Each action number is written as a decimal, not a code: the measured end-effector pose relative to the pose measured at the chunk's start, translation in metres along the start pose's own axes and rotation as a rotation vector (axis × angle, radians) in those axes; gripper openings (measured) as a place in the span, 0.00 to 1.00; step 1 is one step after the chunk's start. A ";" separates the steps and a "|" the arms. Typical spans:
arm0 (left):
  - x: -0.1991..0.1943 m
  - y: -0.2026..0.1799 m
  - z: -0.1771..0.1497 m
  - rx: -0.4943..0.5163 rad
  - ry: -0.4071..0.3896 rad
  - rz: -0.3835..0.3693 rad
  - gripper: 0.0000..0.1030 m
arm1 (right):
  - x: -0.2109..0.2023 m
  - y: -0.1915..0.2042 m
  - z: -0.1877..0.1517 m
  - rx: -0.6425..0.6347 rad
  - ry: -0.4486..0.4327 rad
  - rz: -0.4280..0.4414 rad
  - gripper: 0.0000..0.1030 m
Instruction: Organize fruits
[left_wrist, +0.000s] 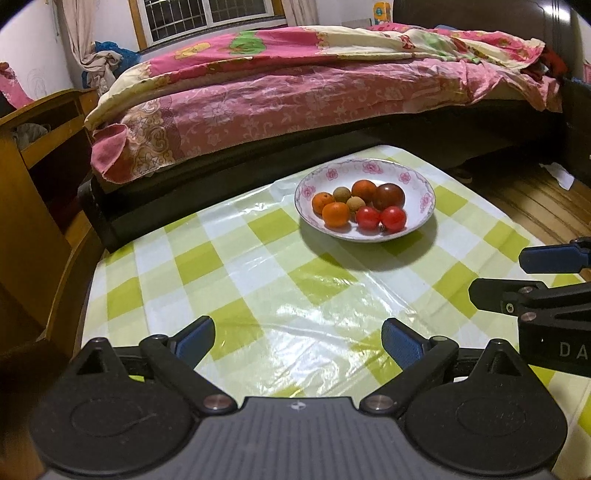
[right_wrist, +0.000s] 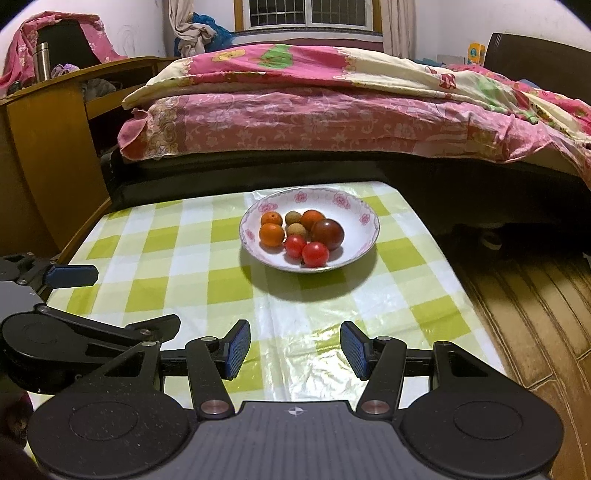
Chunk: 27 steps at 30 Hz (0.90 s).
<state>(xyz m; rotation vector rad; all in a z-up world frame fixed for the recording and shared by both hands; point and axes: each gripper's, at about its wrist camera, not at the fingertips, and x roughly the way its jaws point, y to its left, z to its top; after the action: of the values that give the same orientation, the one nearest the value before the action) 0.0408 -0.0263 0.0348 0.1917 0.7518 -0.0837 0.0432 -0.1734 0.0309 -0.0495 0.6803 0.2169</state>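
Resting together in the bowl (right_wrist: 369, 236), all fruits (right_wrist: 301, 236) seem gathered; both grippers' (left_wrist: 297, 341) (right_wrist: 294, 349) jaws hang apart, empty.

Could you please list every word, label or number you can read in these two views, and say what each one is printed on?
"DA": white letters on the black body of the right gripper, cut off by the picture's edge in the left wrist view.
The yellow box beside the headboard carries print too small to read.
Nothing legible on the plate, the tablecloth or the metal flask.
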 end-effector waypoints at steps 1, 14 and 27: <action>-0.001 0.000 -0.001 0.000 0.001 0.000 1.00 | -0.001 0.001 -0.001 -0.001 0.000 0.001 0.49; -0.014 0.000 -0.014 -0.014 0.017 0.000 1.00 | -0.014 0.009 -0.013 0.000 0.011 0.010 0.49; -0.021 -0.001 -0.023 -0.004 0.033 0.010 1.00 | -0.021 0.014 -0.021 0.003 0.030 0.024 0.50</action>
<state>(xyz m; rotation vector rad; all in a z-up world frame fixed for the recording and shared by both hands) 0.0095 -0.0226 0.0324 0.1929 0.7839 -0.0698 0.0109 -0.1657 0.0280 -0.0418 0.7110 0.2384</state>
